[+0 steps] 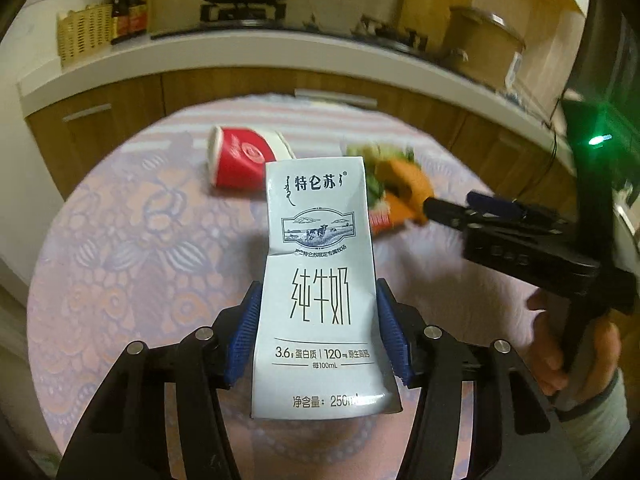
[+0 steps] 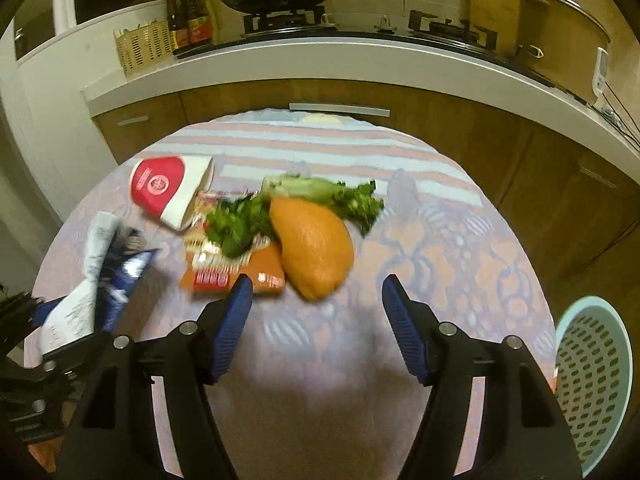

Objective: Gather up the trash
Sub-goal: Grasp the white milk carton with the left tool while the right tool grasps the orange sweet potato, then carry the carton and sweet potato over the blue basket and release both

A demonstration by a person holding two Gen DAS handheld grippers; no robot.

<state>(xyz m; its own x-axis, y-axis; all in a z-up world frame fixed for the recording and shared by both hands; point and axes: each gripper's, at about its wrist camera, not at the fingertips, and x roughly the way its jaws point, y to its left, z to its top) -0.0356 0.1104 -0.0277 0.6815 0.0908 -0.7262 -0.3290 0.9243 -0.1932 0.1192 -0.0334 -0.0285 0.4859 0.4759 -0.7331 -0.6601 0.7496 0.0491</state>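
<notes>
A creased, glossy carton (image 1: 316, 280) stood pinched between the left hand-held gripper's (image 1: 318, 330) ribbed blue pads. Only the right view showed the perforated basket (image 2: 592, 384) off the desk's (image 2: 440, 240) right edge. The right hand-held gripper (image 2: 318, 332) gaped wide, empty (peel (image 2: 312, 248) and greens (image 2: 240, 220) lay mid-desk).

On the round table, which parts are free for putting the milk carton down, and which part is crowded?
Free: the tablecloth right of the orange peel, toward the basket, and the near strip between the right gripper and the table edge. Crowded: centre-left, where the red paper cup, lettuce leaves and snack wrapper overlap.
</notes>
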